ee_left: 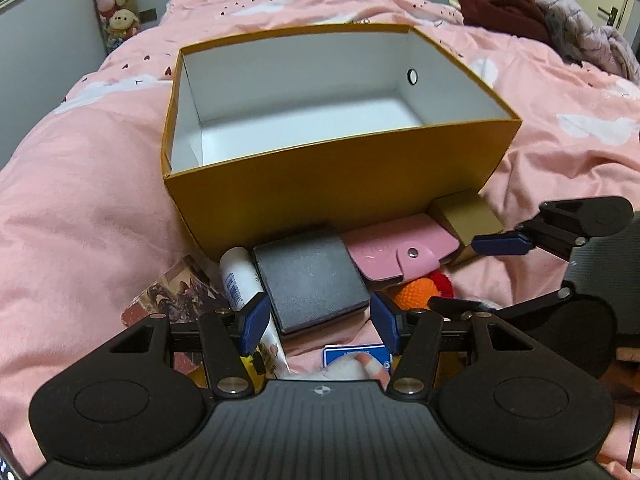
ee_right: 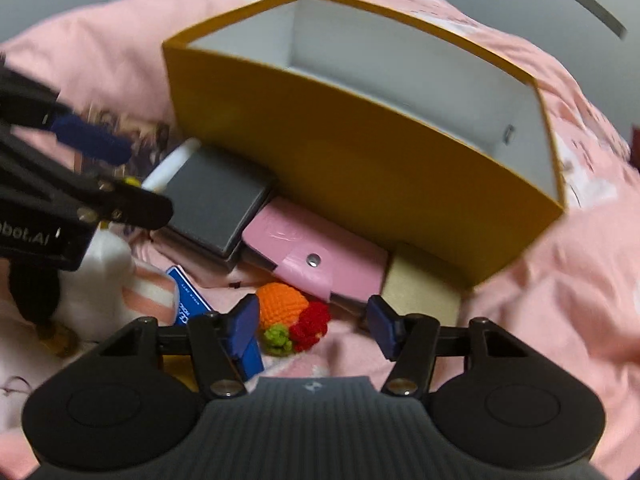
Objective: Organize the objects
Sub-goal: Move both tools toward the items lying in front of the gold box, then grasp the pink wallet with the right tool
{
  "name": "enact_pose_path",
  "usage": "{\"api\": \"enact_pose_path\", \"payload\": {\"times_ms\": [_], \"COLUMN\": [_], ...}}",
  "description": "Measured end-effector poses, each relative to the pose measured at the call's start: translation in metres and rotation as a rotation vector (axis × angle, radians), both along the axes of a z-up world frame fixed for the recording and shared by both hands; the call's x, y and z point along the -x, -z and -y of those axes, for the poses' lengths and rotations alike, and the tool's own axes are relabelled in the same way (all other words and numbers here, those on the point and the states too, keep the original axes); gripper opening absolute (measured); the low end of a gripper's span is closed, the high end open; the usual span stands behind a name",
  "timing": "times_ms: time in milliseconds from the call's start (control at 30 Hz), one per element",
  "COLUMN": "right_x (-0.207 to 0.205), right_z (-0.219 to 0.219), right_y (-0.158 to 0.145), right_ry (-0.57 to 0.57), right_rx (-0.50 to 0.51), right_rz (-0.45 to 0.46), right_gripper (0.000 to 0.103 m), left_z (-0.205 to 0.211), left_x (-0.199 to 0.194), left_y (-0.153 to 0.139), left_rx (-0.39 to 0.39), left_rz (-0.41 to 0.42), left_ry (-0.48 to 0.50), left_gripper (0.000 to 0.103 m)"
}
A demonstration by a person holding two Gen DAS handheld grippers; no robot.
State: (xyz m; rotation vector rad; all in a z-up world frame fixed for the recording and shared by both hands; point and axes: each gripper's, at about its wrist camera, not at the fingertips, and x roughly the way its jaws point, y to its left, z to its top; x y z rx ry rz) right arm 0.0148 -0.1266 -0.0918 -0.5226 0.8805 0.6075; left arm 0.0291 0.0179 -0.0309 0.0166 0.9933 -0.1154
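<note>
An open yellow box (ee_left: 328, 196) with a white, bare inside stands on the bed. Against its near wall lie a white tube (ee_left: 240, 276), a black case (ee_left: 312, 280), a pink snap wallet (ee_left: 400, 252) and a small gold box (ee_left: 468, 216). My left gripper (ee_left: 320, 316) is open, its blue pads either side of the black case's near edge with small gaps. My right gripper (ee_right: 314, 320) is open around an orange and red crocheted toy (ee_right: 284, 304), not touching it. A blue card pack (ee_right: 188, 296) and a white plush (ee_right: 108, 280) lie nearer.
A pink duvet (ee_left: 80, 184) covers the whole bed. A picture booklet (ee_left: 176, 292) lies left of the tube. Dark clothes (ee_left: 520, 8) are piled at the far right. Plush toys (ee_left: 116, 0) hang on the far wall.
</note>
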Motion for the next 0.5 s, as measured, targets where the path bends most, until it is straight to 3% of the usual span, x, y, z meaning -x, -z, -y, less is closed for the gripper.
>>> {"api": "enact_pose_path", "payload": {"times_ms": [133,433,500], "right_x": [-0.001,-0.008,-0.006], "right_z": [-0.015,-0.031,-0.036], "right_y": [0.012,0.033,0.040], "right_ry": [-0.077,-0.155,-0.169], "right_rx": [0.082,0.097,0.128], "right_rz": [0.058,0.055,0.089], "right_gripper": [0.061,0.063,0.062], "left_z": [-0.005,-0.010,-0.010], "left_x": [-0.009,-0.016,-0.016], "left_y": [0.005,0.014,0.015], "left_rx": [-0.014,-0.012,-0.013], "left_rz": [-0.022,-0.061,-0.063], "left_ry": [-0.008,-0.021,-0.023], "left_gripper": [0.065,0.065,0.065]}}
